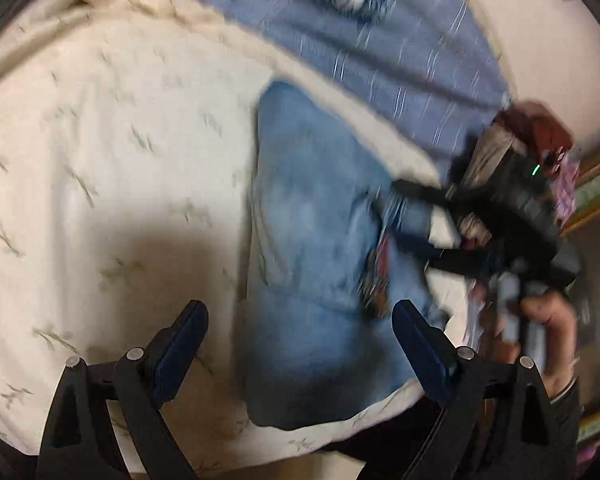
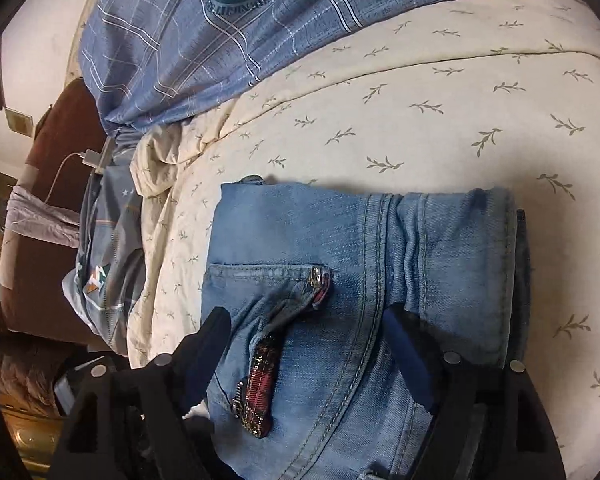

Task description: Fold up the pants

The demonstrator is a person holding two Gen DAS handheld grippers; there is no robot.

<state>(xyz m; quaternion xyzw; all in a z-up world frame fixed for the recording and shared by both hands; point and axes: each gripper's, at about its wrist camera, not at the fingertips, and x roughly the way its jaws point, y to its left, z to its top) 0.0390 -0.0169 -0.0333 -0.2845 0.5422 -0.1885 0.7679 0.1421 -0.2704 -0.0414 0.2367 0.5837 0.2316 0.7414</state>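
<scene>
Jeans [image 2: 340, 280] lie folded into a compact stack on the bed [image 2: 440, 120], near its front edge, well short of the blue plaid duvet [image 2: 200, 40] bunched toward the far side.

Your right gripper [image 2: 308, 344] hangs low over the stack, jaws wide apart, one finger either side of the pocket with the plaid lining [image 2: 260, 380] poking out. Nothing pinched as far as I can tell; cloth sits between the fingers, not clamped.

Your left gripper [image 1: 300, 344] is also spread wide, empty, above the near end of the jeans [image 1: 308, 260]. That view is motion-blurred, so no contact call there. It does show your right hand [image 1: 548, 320] on the handle at the bed's right edge.

Judgement: folding looks nearly done. Loose pocket lining could snag a finger or drag the top layer if you close here. Tuck it flat first.
</scene>
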